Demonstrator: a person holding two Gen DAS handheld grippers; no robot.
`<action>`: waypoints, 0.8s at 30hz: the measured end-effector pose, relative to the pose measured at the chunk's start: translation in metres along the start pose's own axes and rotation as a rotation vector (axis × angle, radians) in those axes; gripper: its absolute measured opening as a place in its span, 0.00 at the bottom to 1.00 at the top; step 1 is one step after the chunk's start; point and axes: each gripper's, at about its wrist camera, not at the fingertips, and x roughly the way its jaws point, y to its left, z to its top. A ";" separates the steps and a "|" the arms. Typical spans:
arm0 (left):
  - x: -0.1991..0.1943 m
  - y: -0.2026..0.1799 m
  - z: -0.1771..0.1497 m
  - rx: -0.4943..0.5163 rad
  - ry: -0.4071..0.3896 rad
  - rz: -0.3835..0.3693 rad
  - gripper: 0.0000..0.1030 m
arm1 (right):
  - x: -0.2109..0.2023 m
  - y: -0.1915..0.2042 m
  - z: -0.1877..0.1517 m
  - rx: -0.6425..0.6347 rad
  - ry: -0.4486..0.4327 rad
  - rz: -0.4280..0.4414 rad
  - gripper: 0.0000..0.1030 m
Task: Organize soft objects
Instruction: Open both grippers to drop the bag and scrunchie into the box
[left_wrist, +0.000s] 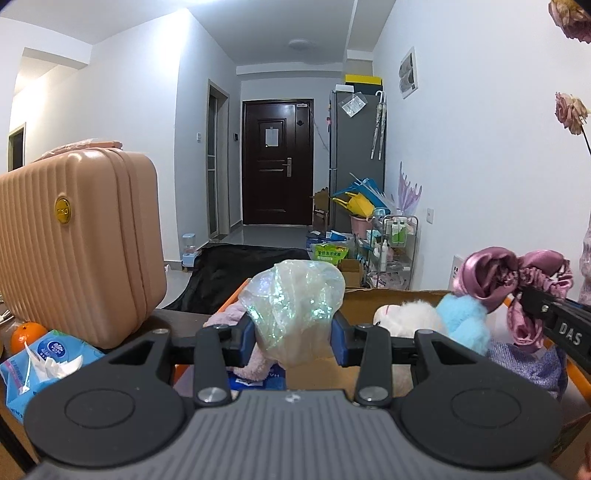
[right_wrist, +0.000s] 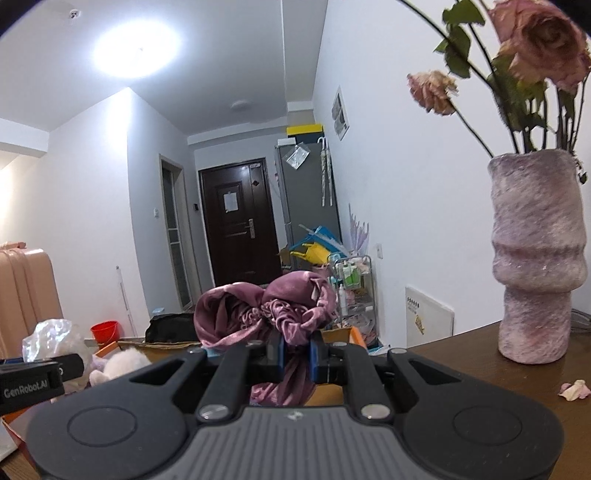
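Two grippers, each pinching a soft object.
We see the left gripper (left_wrist: 294, 338) clamping an iridescent bag (left_wrist: 293, 295), the right gripper (right_wrist: 297, 356) pinching mauve satin cloth (right_wrist: 266, 310).

Suitcase (left_wrist: 79, 240) left of box (left_wrist: 388, 299); vase (right_wrist: 537, 258) right.

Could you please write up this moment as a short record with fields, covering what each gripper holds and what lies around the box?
left gripper: shut on an iridescent crinkly bag
right gripper: shut on a mauve satin cloth
below both: an open cardboard box
in the box: a white plush toy, a blue fluffy item, a pale pink plush
left of the box: a pink ribbed case, a tissue pack, an orange
right of the box: a fuzzy vase with dried roses, upright on the table
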 end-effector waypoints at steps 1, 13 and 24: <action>0.000 0.000 0.000 -0.002 0.001 -0.003 0.42 | 0.002 0.000 0.000 -0.001 0.007 0.005 0.12; -0.008 0.004 0.001 -0.021 -0.033 -0.033 0.82 | 0.006 -0.008 0.001 0.030 0.067 0.059 0.32; -0.024 0.001 0.000 -0.037 -0.079 0.004 1.00 | -0.011 -0.005 -0.001 0.020 0.022 0.053 0.94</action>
